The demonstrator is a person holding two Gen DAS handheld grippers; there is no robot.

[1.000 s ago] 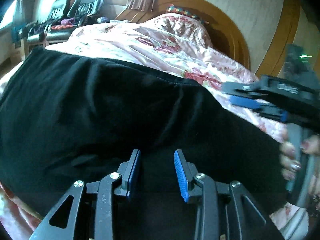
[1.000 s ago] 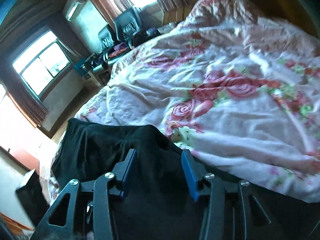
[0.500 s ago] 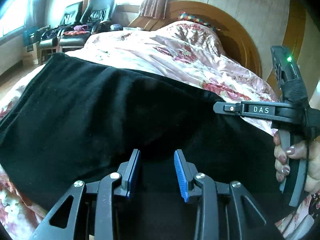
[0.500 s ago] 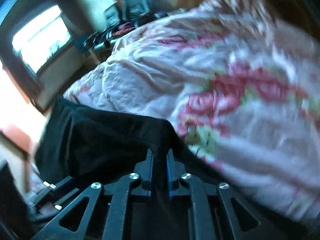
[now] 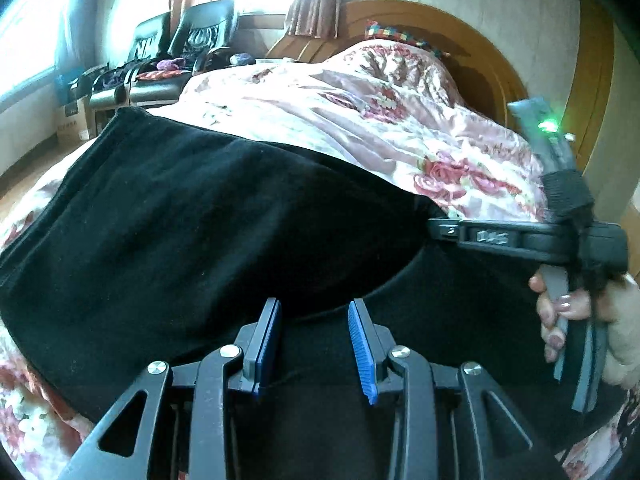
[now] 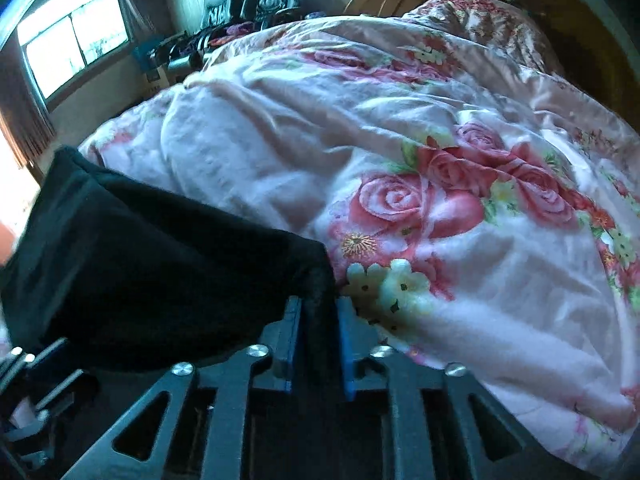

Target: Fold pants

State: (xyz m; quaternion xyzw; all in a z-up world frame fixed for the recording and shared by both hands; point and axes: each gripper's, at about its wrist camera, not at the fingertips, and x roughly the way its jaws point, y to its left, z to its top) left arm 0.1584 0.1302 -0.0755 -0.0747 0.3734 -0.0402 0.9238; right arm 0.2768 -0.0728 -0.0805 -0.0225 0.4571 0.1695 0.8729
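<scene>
Black pants point(image 5: 208, 216) lie spread across a pink floral quilt on a bed. My left gripper point(image 5: 316, 320) is open just over the near edge of the pants, with nothing between its blue pads. My right gripper point(image 6: 318, 308) is shut on the far right corner of the pants point(image 6: 160, 256) and lifts that edge off the quilt. It also shows in the left wrist view point(image 5: 444, 230), pinching the cloth, held by a hand.
The floral quilt point(image 6: 440, 184) covers the bed beyond the pants. A wooden headboard point(image 5: 488, 64) stands at the far end. Black armchairs point(image 5: 188, 48) and a window are at the far left.
My right gripper closed on the pants' far corner and raised it. The left gripper stayed open and nearly still.
</scene>
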